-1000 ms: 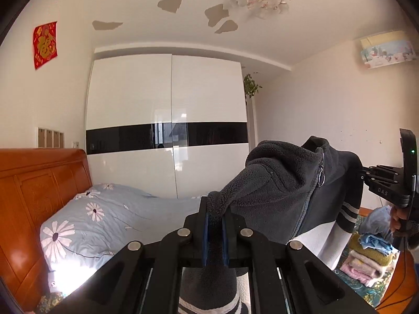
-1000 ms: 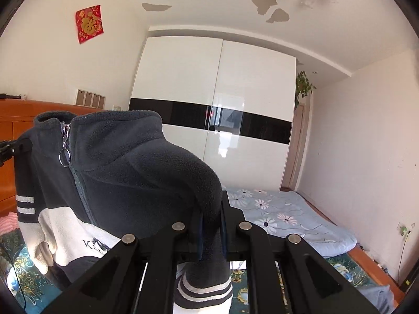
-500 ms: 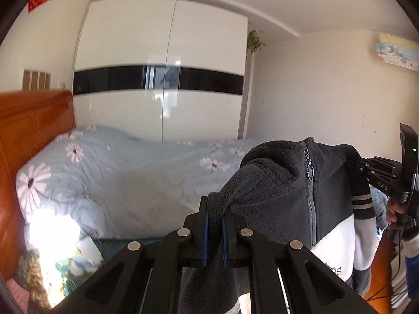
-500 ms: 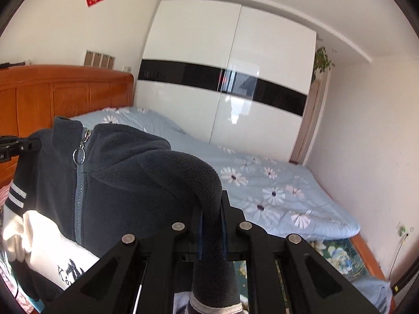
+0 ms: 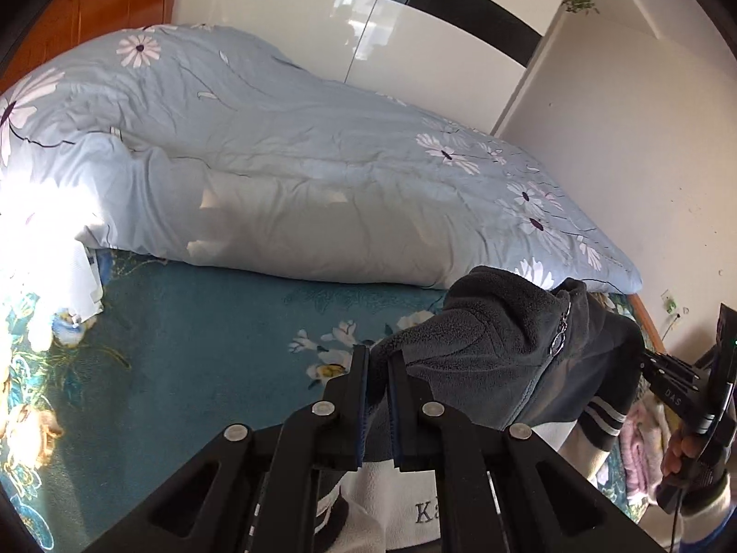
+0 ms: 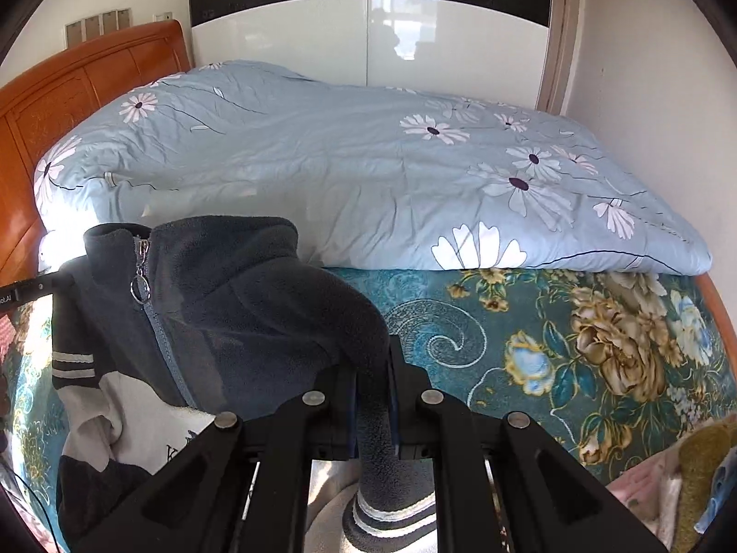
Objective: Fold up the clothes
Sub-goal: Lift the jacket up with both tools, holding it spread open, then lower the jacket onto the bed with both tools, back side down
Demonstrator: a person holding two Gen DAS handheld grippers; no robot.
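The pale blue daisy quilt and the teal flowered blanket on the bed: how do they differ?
The pale blue daisy-print quilt is puffy and creased, heaped along the far side of the bed; the teal flowered blanket lies flat beneath it and reaches the near edge. The quilt bears sparse white daisies, while the blanket carries dense gold and blue roses with scrolls. The quilt looks smooth and the blanket fuzzier. Both are floral bed coverings.

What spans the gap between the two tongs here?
The dark grey fleece zip jacket hangs stretched between left tongs and right tongs, each clamping a shoulder; both wrist views show it.
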